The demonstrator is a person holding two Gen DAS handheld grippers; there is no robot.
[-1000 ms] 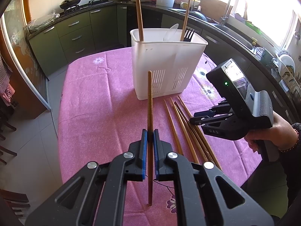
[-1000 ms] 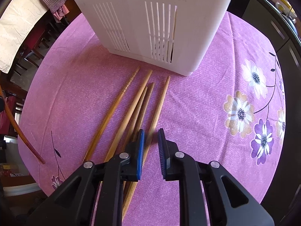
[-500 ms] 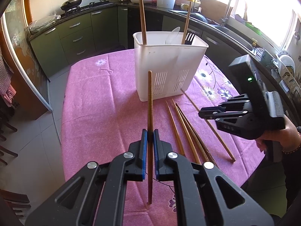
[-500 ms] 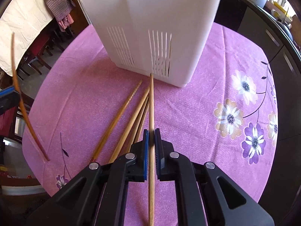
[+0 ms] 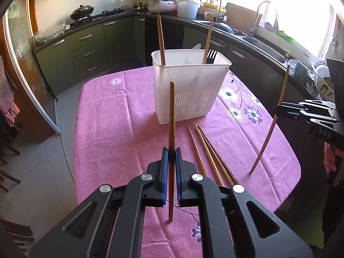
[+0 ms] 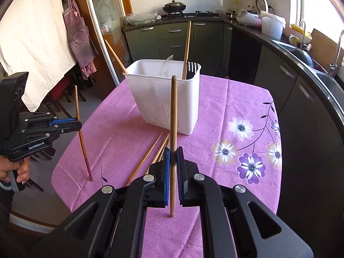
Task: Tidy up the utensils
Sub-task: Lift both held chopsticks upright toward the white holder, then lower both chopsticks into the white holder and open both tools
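Note:
A white slotted utensil holder (image 5: 189,90) stands on the pink floral tablecloth (image 5: 120,116); it also shows in the right wrist view (image 6: 163,99). It holds two chopsticks, a pale spoon and a black fork. My left gripper (image 5: 171,153) is shut on a dark wooden chopstick (image 5: 171,116), held upright. It also shows in the right wrist view (image 6: 78,123). My right gripper (image 6: 173,157) is shut on a lighter chopstick (image 6: 173,116), upright above the table; it shows at the right in the left wrist view (image 5: 278,108). Three loose chopsticks (image 5: 204,148) lie in front of the holder.
Dark green kitchen cabinets and a counter with a wok (image 5: 81,11), rice cooker and sink (image 5: 264,47) wrap round behind and to the right. A glass door and chairs (image 6: 62,94) stand left of the table. The table edge lies close below both grippers.
My right gripper closed on a chopstick from the pile, lifted it off the cloth and swung it upright, moving back and right. My left gripper has held its chopstick steady, rising slightly.

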